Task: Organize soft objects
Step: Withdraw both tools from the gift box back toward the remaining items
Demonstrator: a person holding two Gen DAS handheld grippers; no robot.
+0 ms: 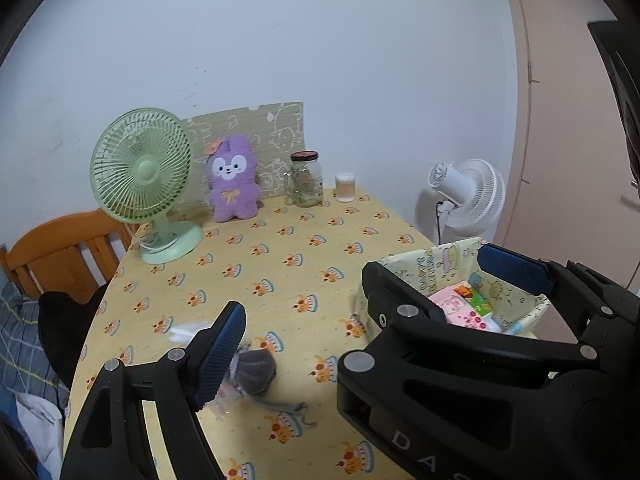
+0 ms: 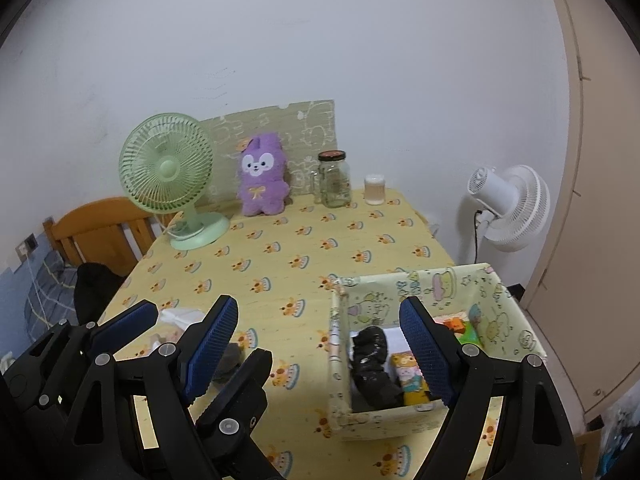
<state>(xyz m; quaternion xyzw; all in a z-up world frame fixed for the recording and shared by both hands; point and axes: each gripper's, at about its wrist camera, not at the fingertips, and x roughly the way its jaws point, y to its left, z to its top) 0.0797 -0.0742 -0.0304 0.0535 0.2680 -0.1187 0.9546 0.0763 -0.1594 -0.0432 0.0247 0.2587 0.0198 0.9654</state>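
A pale patterned box [image 2: 460, 284] stands at the table's near right and holds a black soft bundle [image 2: 372, 364] and small colourful packs [image 2: 412, 376]; the left wrist view shows the box [image 1: 432, 264] too. A grey soft pouch [image 1: 258, 372] and a white soft item [image 1: 188, 330] lie on the table near the front left. My left gripper [image 1: 360, 312] is open and empty, above the pouch and the box's left side. My right gripper [image 2: 320, 344] is open and empty over the box's left wall. The left gripper [image 2: 180, 320] shows in the right wrist view. A purple plush [image 2: 262, 174] sits at the back.
A green desk fan [image 2: 168, 172] stands at the back left. A glass jar [image 2: 334, 178] and a small cup [image 2: 375, 189] stand at the back. A white fan [image 2: 512, 204] stands off the table's right. A wooden chair [image 2: 100, 228] is at the left.
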